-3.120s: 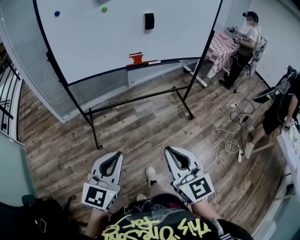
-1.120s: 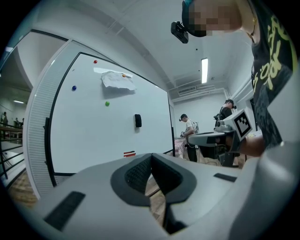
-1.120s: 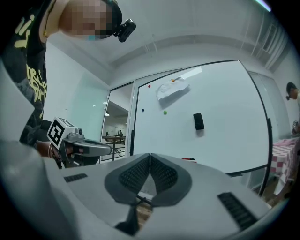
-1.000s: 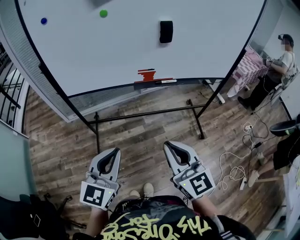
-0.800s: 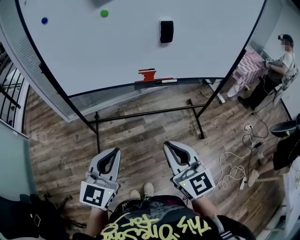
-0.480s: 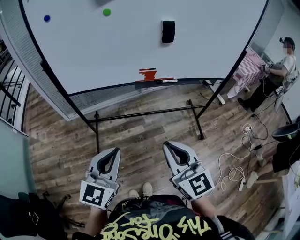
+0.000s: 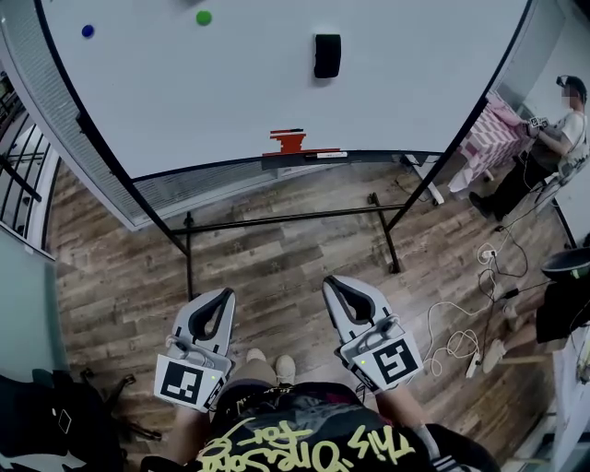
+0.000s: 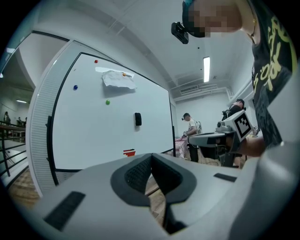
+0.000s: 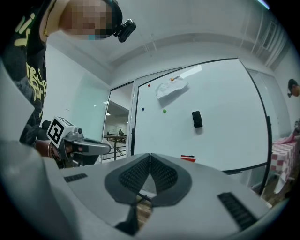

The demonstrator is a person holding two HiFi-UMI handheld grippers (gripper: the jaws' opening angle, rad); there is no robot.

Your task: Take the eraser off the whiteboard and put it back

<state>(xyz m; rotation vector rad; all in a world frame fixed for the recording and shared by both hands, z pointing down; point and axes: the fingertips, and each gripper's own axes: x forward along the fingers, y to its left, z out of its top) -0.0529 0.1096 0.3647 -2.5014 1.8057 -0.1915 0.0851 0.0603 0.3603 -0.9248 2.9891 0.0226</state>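
A black eraser (image 7: 326, 54) sticks to the large whiteboard (image 7: 230, 101) well ahead of me; it also shows as a small dark block (image 8: 138, 119) in the left gripper view and again (image 9: 197, 119) in the right gripper view. Both grippers hang low in front of my body, far from the board. My left gripper (image 7: 227, 298) is shut with its tips meeting and nothing between them (image 8: 151, 154). My right gripper (image 7: 328, 292) is likewise shut and empty (image 9: 150, 155).
The board stands on a black wheeled frame (image 7: 286, 221) on a wooden floor. A red item and a marker lie on its tray (image 7: 304, 149). Coloured magnets (image 7: 204, 17) and a paper (image 8: 117, 78) are up on the board. Cables (image 7: 461, 313) and people (image 7: 553, 138) are at the right.
Since three seconds ago the board has come nearer and more central in the head view. Over the last second the view shifted only slightly; both grippers stayed still and shut.
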